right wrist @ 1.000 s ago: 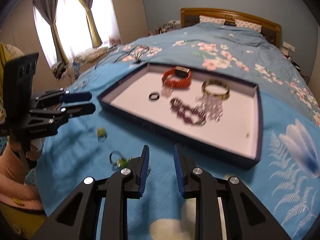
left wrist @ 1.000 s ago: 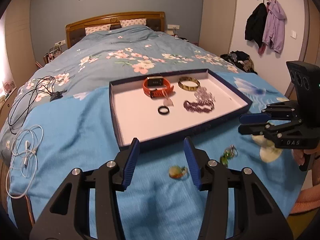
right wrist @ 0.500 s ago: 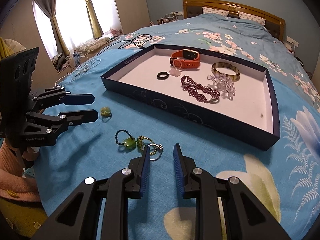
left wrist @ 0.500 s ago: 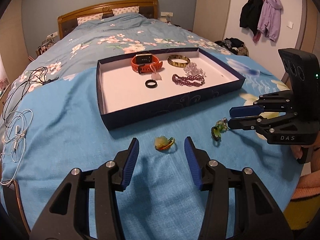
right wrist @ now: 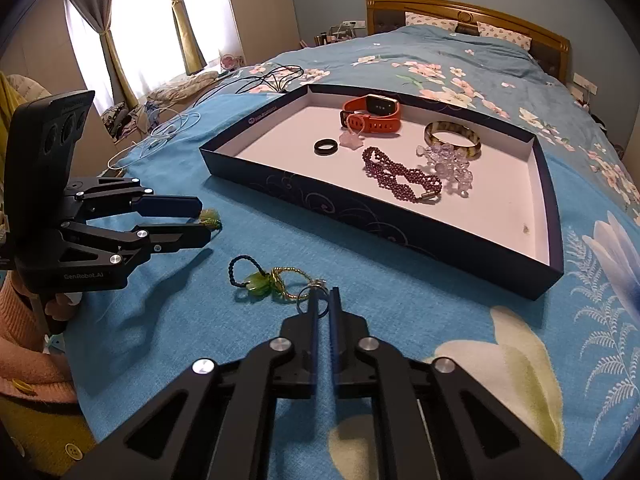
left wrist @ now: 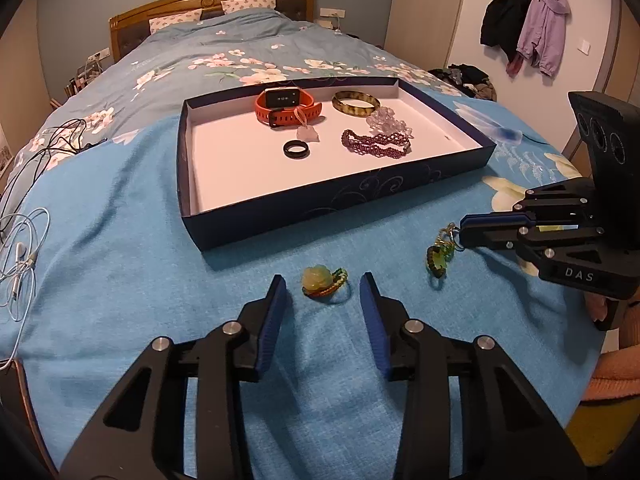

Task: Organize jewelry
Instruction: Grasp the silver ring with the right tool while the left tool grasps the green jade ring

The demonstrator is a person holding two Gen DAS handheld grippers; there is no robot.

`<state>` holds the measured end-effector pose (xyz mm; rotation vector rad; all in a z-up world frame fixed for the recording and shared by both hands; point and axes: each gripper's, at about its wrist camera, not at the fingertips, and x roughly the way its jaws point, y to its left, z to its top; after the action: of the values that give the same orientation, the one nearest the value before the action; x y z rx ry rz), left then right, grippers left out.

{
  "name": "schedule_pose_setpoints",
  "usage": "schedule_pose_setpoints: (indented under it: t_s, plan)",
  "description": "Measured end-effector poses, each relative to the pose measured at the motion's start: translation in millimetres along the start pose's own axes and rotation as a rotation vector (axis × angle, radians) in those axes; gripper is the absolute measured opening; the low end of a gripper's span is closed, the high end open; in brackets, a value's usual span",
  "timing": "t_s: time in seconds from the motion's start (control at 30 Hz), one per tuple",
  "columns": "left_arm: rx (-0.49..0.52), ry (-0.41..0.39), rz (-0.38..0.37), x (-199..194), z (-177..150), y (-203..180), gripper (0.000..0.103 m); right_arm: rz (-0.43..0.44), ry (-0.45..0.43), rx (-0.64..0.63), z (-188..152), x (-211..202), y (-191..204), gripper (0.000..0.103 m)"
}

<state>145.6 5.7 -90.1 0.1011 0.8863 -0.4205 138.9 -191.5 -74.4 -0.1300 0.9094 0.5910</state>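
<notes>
A dark blue tray (left wrist: 320,204) (right wrist: 400,226) lies on the blue bedspread, holding an orange watch (left wrist: 286,106), a black ring (left wrist: 296,149), a purple bead bracelet (left wrist: 376,144), clear beads and a bangle (left wrist: 355,102). A pale green flower ring (left wrist: 322,279) lies on the cloth between my open left gripper's (left wrist: 321,294) fingertips. A green charm keychain (right wrist: 276,282) (left wrist: 440,252) lies in front of the tray. My right gripper (right wrist: 324,302) is shut on its metal ring end.
White earphone cables (left wrist: 20,252) and black cables (left wrist: 48,152) lie at the left of the bed. Coats (left wrist: 524,24) hang on the wall at the right. The wooden headboard (left wrist: 208,4) stands at the far end.
Both grippers moved down and closer to the cloth. The left now straddles the flower ring. The right has closed from slightly open onto the keychain's ring.
</notes>
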Motion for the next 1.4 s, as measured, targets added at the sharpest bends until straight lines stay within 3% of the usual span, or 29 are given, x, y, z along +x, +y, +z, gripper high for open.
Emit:
schedule_pose_setpoints:
  t_s: [0.27, 0.37, 0.43, 0.47, 0.73, 0.83, 1.03, 1.4]
  plan:
    - [-0.007, 0.012, -0.001, 3, 0, 0, 0.027, 0.006, -0.019, 0.043, -1, -5, -8, 0.001]
    - [-0.013, 0.012, 0.001, 3, -1, 1, 0.027, 0.033, -0.020, 0.063, -1, -5, -10, 0.008]
    - [-0.009, 0.011, 0.004, 3, -1, 0, 0.028, 0.029, -0.022, 0.051, 0, -5, -7, 0.022]
    - [-0.008, 0.011, 0.004, 3, -1, 0, 0.028, 0.028, -0.022, 0.038, 0, -5, -4, 0.023]
    - [-0.008, 0.012, -0.001, 4, 0, 1, 0.028, -0.022, 0.005, -0.018, 3, 5, 7, 0.024]
    - [-0.004, 0.014, 0.000, 5, 0, -1, 0.028, -0.046, 0.005, -0.034, 3, 5, 9, 0.016]
    - [0.007, 0.010, 0.007, 4, 0, -3, 0.017, -0.049, -0.008, -0.020, 1, 1, 5, 0.016]
    - [-0.005, -0.029, 0.014, -5, -1, -2, 0.016, -0.050, -0.051, 0.030, -1, -12, -5, 0.016]
